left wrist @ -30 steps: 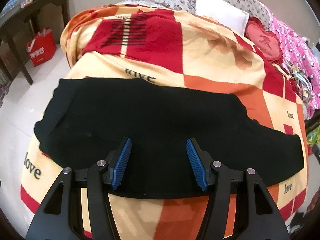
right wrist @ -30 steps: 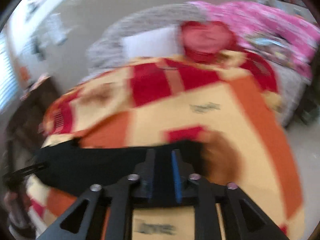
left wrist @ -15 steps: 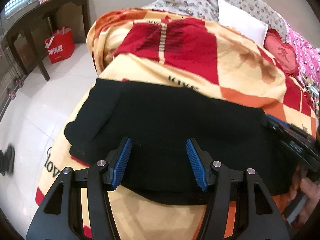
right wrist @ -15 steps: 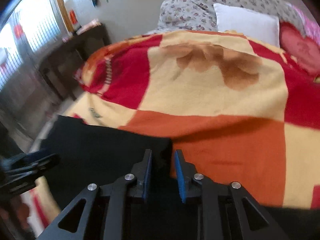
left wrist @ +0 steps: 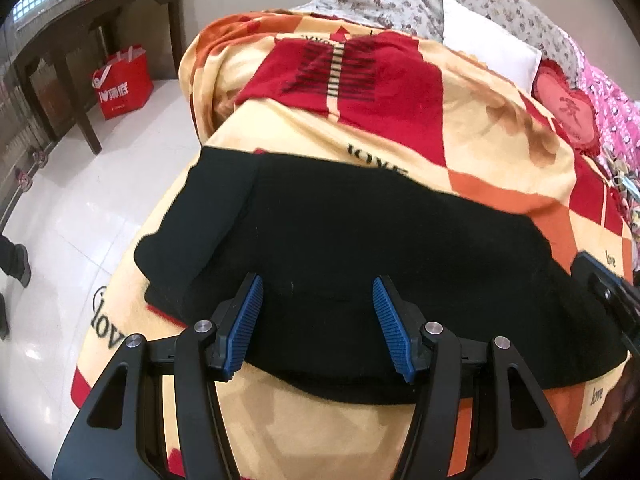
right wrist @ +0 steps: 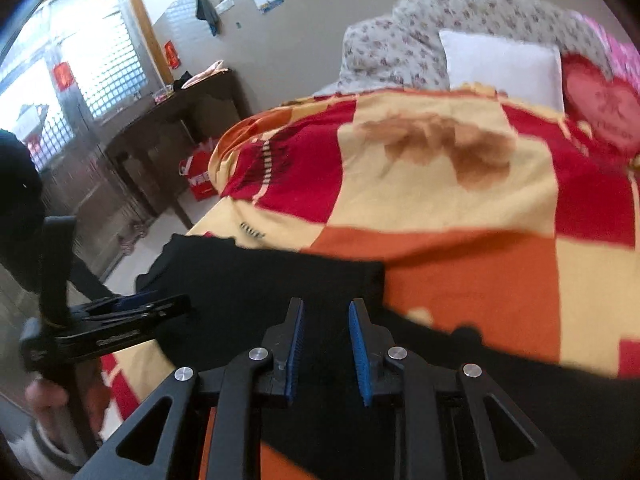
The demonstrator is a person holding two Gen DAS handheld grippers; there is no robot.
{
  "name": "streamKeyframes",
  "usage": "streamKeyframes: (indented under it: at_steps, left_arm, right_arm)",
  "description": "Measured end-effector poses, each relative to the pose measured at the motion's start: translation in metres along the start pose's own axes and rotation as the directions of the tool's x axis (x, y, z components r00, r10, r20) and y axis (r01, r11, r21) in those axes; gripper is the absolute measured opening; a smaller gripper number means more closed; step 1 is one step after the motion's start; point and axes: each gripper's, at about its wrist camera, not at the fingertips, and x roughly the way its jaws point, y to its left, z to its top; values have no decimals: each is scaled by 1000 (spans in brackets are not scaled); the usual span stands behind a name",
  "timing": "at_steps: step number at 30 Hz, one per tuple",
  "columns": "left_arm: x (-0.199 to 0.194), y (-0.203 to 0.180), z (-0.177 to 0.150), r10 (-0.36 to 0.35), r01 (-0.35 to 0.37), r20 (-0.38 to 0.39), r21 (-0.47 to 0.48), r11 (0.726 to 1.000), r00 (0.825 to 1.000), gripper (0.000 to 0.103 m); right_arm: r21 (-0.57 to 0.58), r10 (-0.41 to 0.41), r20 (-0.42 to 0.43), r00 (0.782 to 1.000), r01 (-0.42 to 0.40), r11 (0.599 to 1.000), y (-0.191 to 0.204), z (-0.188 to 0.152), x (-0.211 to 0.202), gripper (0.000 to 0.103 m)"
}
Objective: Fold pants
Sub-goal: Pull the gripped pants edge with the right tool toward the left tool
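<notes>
Black pants [left wrist: 360, 240] lie lengthwise across the near end of a bed under an orange, red and cream blanket [left wrist: 500, 140]. My left gripper [left wrist: 317, 284] hovers open over the pants' near edge, toward their left end, with nothing pressed between its blue pads. My right gripper [right wrist: 326, 306] has its jaws narrow with black cloth of the pants [right wrist: 260, 280] between the pads; a doubled-over corner of cloth lies just beyond its fingertips. The right gripper [left wrist: 600, 288] shows at the right edge of the left wrist view. The left gripper [right wrist: 120, 312] appears at the left in the right wrist view.
A dark wooden table [left wrist: 80, 32] stands by the wall at the left, with a red bag [left wrist: 122, 84] under it. White tile floor [left wrist: 80, 220] runs along the bed's left side. A white pillow [left wrist: 488, 52] and a red heart cushion [left wrist: 564, 112] lie at the bed's head.
My right gripper has swept leftward along the bed with black cloth in its jaws and now shows at the left view's right edge. The left gripper shifted slightly toward the pants' left end, still open.
</notes>
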Motion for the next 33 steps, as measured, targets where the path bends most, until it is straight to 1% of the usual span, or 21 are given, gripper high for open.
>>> streamKeyframes:
  at_steps: [1,5,8,10,13,16,22,27,30,33]
  left_arm:
    - [-4,-2,-1,-3,3,6,3,1000,1000,57]
    - [-21,-4,-2,-30,30,29,6,1000,999,57]
    - [-29,-6,-2,-32,32,34,1,999,999,57]
    - [-32,-7,-3,-45,45,32,0,999,998,57]
    - [-34,-9,-4,-41,41,30,4,999,999,57]
    - [-38,-9,-3,-49,49,31,-1,999,998,57]
    - [-47,-6,-3,-47,47,57,-6,999,997,57]
    - [-42,-3,-7,-59,59,41,-14,998,997,57]
    - [-42,-1,-7,-52,53,48,-13,998,997,57]
    - [-37,1,-6,-28,29,52,-15,999,998,57]
  right_arm:
    - [11,8,8,1000,-9,1000,-1,-2,-4,22]
    - [30,-10,53,999,8,1000,-3,-4,-25,22]
    - [46,-7,42,999,5,999,-4,-5,-32,22]
    - [45,0,54,999,-2,999,-2,-5,-39,22]
    - [45,19,69,997,-22,999,1,-4,-46,22]
    - [49,20,81,997,-24,999,3,-1,-51,22]
    - [47,22,83,996,-26,999,6,1,-55,22]
    - [51,18,82,996,-22,998,6,-4,-57,24]
    - [60,8,69,998,-12,998,4,-10,-54,27]
    - [63,-5,52,999,2,998,2,-15,-49,30]
